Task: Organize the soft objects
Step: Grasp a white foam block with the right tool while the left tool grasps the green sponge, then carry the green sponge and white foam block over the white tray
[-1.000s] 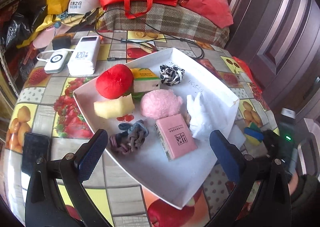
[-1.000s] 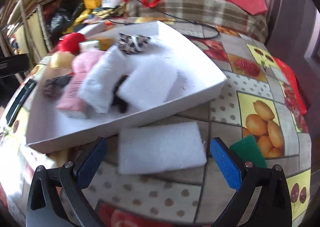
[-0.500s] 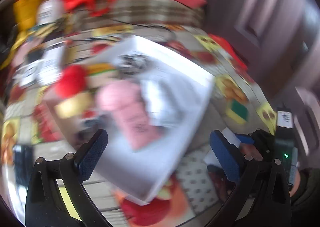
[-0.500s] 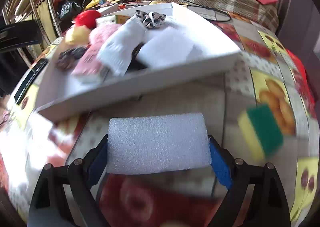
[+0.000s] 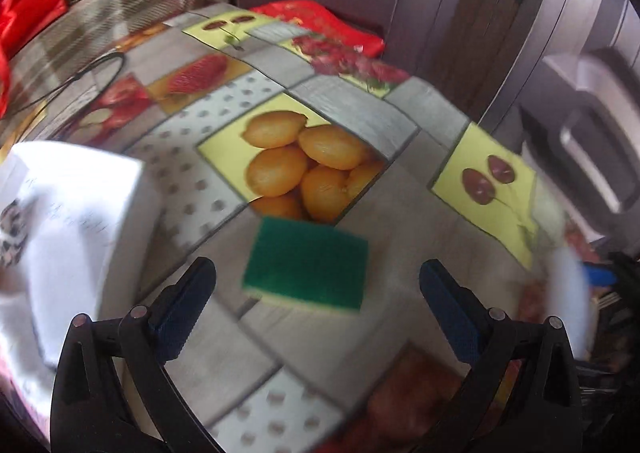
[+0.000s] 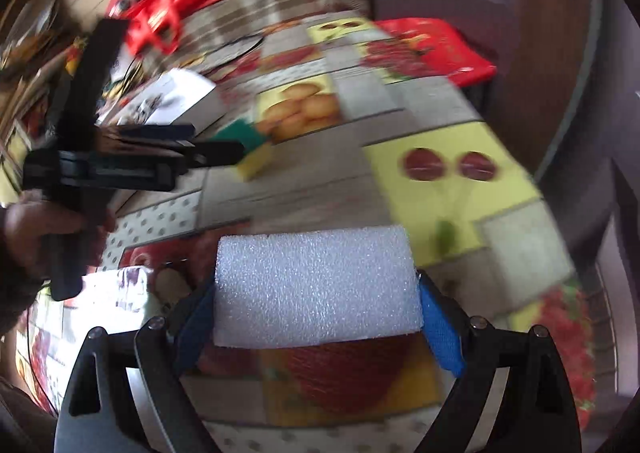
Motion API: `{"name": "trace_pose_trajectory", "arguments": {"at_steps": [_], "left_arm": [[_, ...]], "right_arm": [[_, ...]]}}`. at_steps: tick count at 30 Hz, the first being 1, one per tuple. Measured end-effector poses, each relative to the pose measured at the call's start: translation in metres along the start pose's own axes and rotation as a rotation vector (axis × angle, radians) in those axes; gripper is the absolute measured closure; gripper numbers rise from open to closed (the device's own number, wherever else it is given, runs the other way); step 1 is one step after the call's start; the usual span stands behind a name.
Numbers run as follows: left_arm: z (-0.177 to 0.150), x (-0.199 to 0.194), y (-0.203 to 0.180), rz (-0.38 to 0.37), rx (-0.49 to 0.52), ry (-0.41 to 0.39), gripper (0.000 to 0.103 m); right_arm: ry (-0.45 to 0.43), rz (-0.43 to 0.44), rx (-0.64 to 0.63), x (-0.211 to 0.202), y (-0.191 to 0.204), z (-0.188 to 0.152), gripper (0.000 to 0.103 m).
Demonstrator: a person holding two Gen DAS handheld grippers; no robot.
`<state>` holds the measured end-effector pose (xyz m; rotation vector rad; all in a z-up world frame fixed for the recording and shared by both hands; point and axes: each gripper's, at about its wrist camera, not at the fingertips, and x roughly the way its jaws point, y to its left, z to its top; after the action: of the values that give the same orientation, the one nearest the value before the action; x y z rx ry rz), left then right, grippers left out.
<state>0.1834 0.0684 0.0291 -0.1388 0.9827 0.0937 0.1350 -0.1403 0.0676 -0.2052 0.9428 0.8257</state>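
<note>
We see the table (image 5: 304, 333), in a fruit-print cloth, curve off at its far right edge toward dark doors; bare cloth lies open around the middle. The white tray (image 5: 80, 221) sits at the left, its corner near the sponge. Our right claw (image 6: 316, 313) grips the white foam (image 6: 316, 285) across its ends, above the cloth. Our left claw (image 5: 316, 285) stands wide and empty, with the green sponge (image 5: 308, 265) lying flat just beyond its tips.
</note>
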Motion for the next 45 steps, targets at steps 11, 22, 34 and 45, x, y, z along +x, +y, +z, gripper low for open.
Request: {"name": "trace_pose_trajectory", "arguments": {"at_steps": [11,22,34,45], "left_arm": [[-0.009,-0.006,-0.01,0.074,0.008,0.002,0.047],[-0.041,-0.111,-0.001,0.101,-0.151,-0.137,0.047],[-0.096,-0.232,0.031,0.185,-0.281,-0.303,0.046],[-0.132,-0.283,0.064,0.246,-0.373,-0.374,0.046]], "right_arm": [[-0.066,0.018,0.068,-0.021,-0.028,0.006,0.012],[-0.136,0.037,0.068,-0.026,0.005,0.033,0.012],[-0.273,0.056,0.095,-0.055,0.048,0.058,0.012],[-0.339,0.087,0.107,-0.072,0.074,0.063,0.012]]}}
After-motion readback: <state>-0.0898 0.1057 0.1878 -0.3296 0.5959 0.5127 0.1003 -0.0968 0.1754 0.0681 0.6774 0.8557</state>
